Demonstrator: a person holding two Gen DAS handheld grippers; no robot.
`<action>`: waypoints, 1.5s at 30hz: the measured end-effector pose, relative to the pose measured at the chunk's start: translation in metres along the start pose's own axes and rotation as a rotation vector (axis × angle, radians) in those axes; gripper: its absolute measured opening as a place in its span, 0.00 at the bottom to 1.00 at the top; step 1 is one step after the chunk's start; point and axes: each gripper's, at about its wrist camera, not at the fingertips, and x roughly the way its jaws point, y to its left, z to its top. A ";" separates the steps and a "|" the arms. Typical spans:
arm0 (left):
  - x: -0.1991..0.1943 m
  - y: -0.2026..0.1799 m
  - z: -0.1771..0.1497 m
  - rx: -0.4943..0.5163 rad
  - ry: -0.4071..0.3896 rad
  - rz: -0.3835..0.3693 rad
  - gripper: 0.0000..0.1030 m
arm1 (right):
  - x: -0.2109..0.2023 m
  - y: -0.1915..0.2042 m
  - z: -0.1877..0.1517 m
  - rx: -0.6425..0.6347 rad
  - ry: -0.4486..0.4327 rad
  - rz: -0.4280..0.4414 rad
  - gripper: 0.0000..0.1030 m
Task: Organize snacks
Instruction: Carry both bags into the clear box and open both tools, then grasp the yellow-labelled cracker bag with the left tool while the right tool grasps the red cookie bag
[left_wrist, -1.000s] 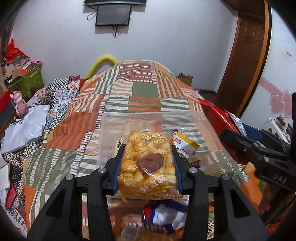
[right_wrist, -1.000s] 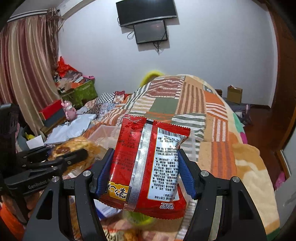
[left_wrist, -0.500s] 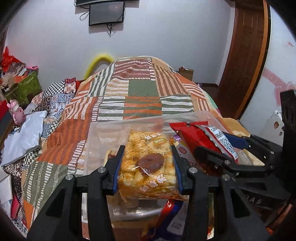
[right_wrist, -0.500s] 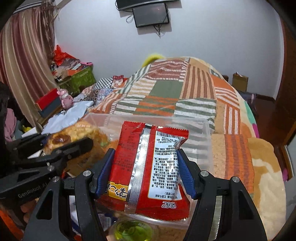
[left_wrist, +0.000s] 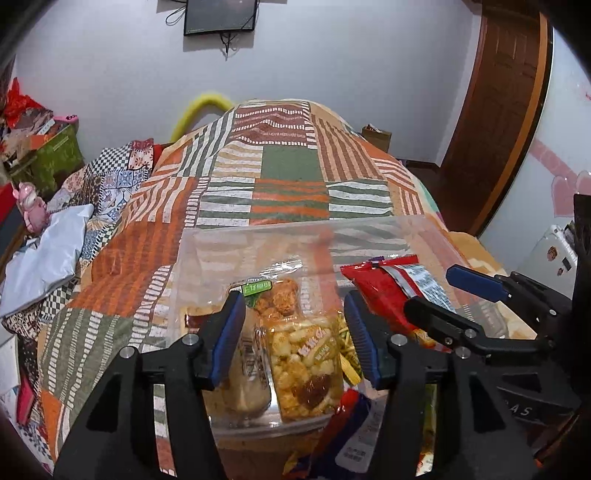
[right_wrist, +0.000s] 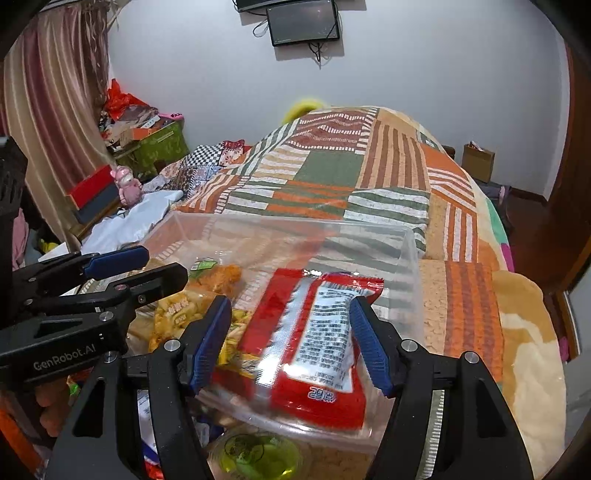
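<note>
A clear plastic bin (left_wrist: 369, 225) (right_wrist: 410, 236) stands on the bed. My left gripper (left_wrist: 295, 332) is open above its near end; a yellow bag of puffed snacks (left_wrist: 306, 365) lies loose in the bin between the fingers. My right gripper (right_wrist: 291, 339) is open too; the red packet with a white label (right_wrist: 317, 343) lies in the bin between its fingers, blurred. In the left wrist view the red packet (left_wrist: 384, 291) and the right gripper (left_wrist: 454, 302) sit at right. In the right wrist view the left gripper (right_wrist: 147, 266) is at left.
More snacks lie in the bin, an orange-crumbed pack (left_wrist: 280, 299) among them. Loose packets (left_wrist: 354, 443) and a green cup (right_wrist: 258, 454) lie below the bin's near edge. The patchwork bedspread (left_wrist: 288, 166) stretches ahead; white cloth (left_wrist: 40, 258) and clutter lie to the left.
Both grippers have moved down over the bin and opened. The yellow snack bag and the red packet have left the fingers and now lie in the bin.
</note>
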 end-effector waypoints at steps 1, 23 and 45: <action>-0.003 0.000 0.000 -0.001 -0.004 -0.004 0.54 | -0.002 0.000 0.000 -0.002 -0.005 -0.002 0.61; -0.107 0.032 -0.069 0.009 -0.030 0.045 0.70 | -0.081 0.038 -0.040 -0.059 -0.086 -0.008 0.75; -0.085 0.099 -0.156 -0.120 0.110 0.094 0.93 | -0.041 0.060 -0.104 -0.063 0.131 -0.011 0.85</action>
